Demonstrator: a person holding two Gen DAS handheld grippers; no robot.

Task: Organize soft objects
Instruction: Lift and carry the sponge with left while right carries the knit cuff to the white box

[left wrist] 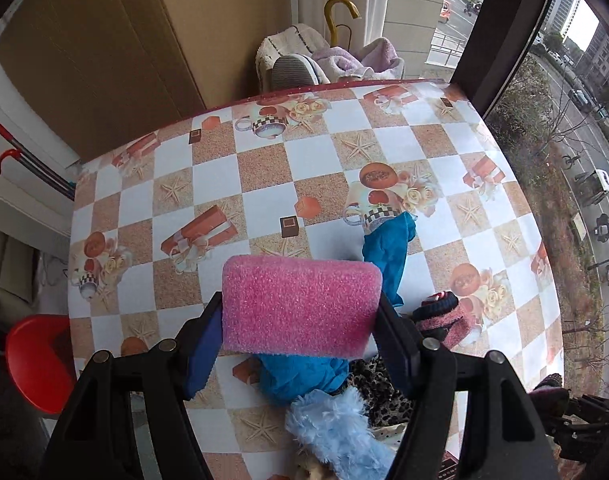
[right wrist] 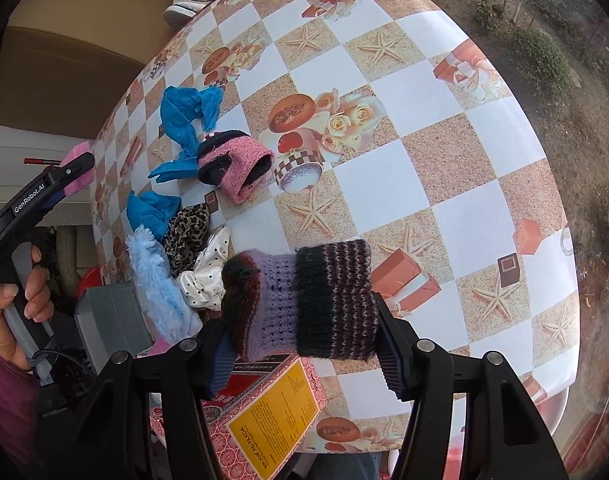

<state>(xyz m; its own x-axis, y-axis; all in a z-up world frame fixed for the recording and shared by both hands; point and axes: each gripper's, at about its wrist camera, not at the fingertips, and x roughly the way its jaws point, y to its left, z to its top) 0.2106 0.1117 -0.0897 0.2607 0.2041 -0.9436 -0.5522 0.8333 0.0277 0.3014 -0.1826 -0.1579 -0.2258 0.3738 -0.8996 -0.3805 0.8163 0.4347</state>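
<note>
Now the left gripper [left wrist: 300, 312] has a rectangular pink foam sponge [left wrist: 300, 304] pinched between its two black fingers, lifted clear above the bench [left wrist: 264, 152] with its checked cloth of starfish, cups and gift boxes. The right gripper [right wrist: 304, 316] is clamped on a knitted item in purple, lilac and dark stripes [right wrist: 300, 300], also held up off the cloth, out over the near edge of the bench.

Down on the bench, the soft things sit in a loose cluster at the near side. A crumpled bright blue cloth [right wrist: 184, 120] trails farthest out, and touching it on the right lies a fluffy pink sock with a dark cuff [right wrist: 232, 164]. Nearer in there is a leopard-print fabric piece [right wrist: 186, 232], a white satin scrunchie with black dots [right wrist: 206, 276] just beside it, and a fuzzy light blue piece [right wrist: 152, 276] on the left. A red patterned box with a yellow label [right wrist: 272, 412] sits under the right gripper. A person's hand [right wrist: 12, 304] grips the handle of the left gripper.
</note>
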